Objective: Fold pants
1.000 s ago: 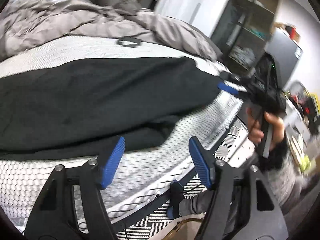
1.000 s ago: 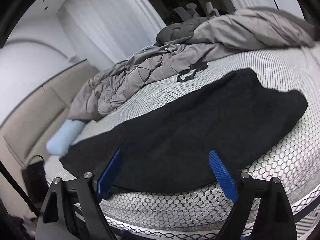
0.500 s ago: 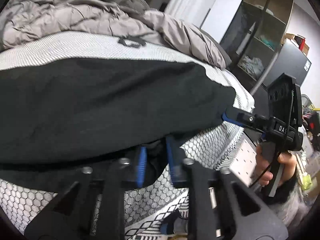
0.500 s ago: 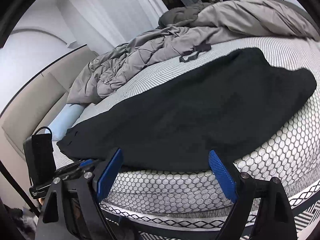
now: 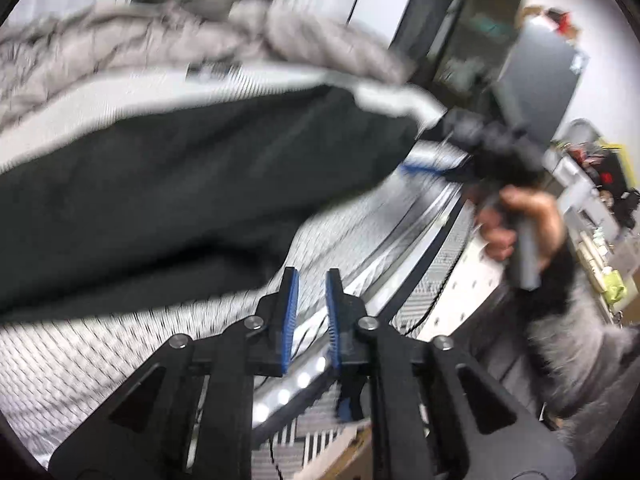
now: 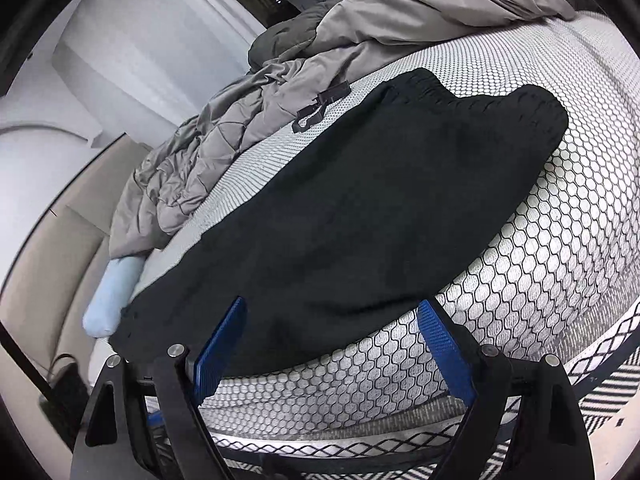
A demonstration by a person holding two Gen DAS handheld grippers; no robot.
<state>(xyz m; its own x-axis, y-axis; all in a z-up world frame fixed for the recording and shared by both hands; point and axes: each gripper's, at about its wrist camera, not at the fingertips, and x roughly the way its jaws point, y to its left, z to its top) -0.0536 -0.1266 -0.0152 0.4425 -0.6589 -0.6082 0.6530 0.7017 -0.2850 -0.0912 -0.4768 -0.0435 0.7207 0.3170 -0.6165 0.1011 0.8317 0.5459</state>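
Note:
Black pants (image 6: 360, 208) lie spread across the white honeycomb-patterned mattress (image 6: 560, 264); they also show, blurred, in the left wrist view (image 5: 168, 184). My left gripper (image 5: 311, 280) has its blue pads nearly together with nothing between them, just off the pants' near edge above the mattress side. My right gripper (image 6: 332, 320) is open and empty, its fingers straddling the pants' near edge. The right gripper also shows in the left wrist view (image 5: 424, 170), at the pants' far right end, held by a hand.
A grey quilt (image 6: 280, 80) is heaped along the bed's far side. A black strap (image 6: 320, 106) lies beside the pants. A light blue pillow (image 6: 114, 292) sits at the bed's left end. Dark shelves (image 5: 472, 40) and clutter stand right of the bed.
My left gripper shut on the pants' near edge half a second ago; now it has pulled back off the fabric, still nearly shut and empty. The right gripper stayed open and tilted.

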